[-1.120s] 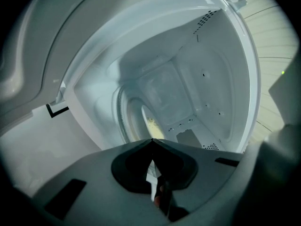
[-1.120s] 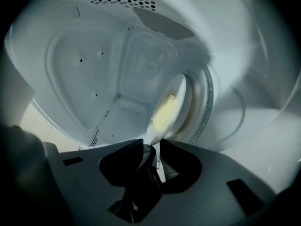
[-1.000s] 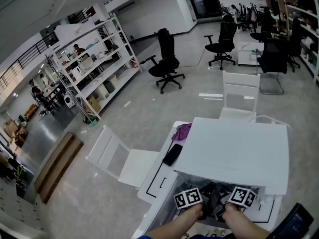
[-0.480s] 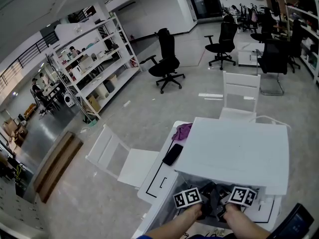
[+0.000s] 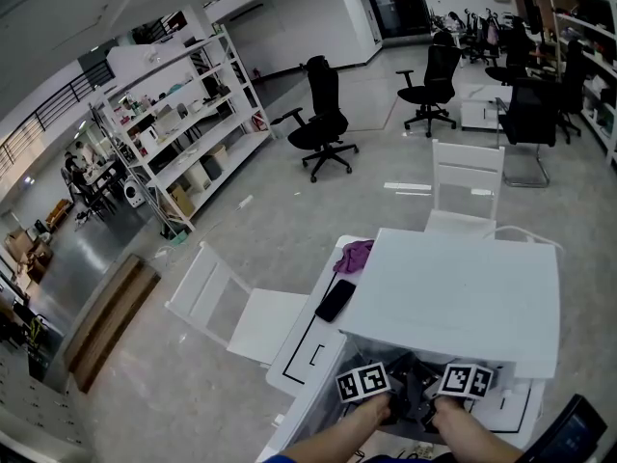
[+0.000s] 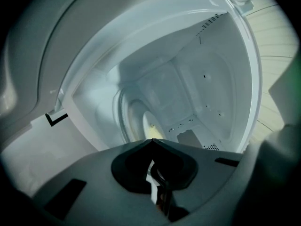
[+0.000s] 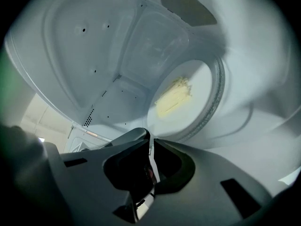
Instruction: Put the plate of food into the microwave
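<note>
A white plate with a strip of pale yellow food lies on the glass turntable inside the open white microwave. The left gripper view shows the same plate nearly edge-on. Both grippers reach into the microwave's mouth, side by side. My left gripper has its jaws together, with the tips at the plate's near rim. My right gripper is closing, with only a thin slit left, and I see nothing between its jaws. From the head view only the marker cubes and hands show, the left gripper beside the right gripper.
The microwave stands on a white table with a black phone and a purple cloth beside it. White chairs stand behind the table and to its left. A dark device sits at the lower right.
The right gripper's marker cube has shifted slightly toward the left one. Both hands otherwise stay at the microwave's mouth.
</note>
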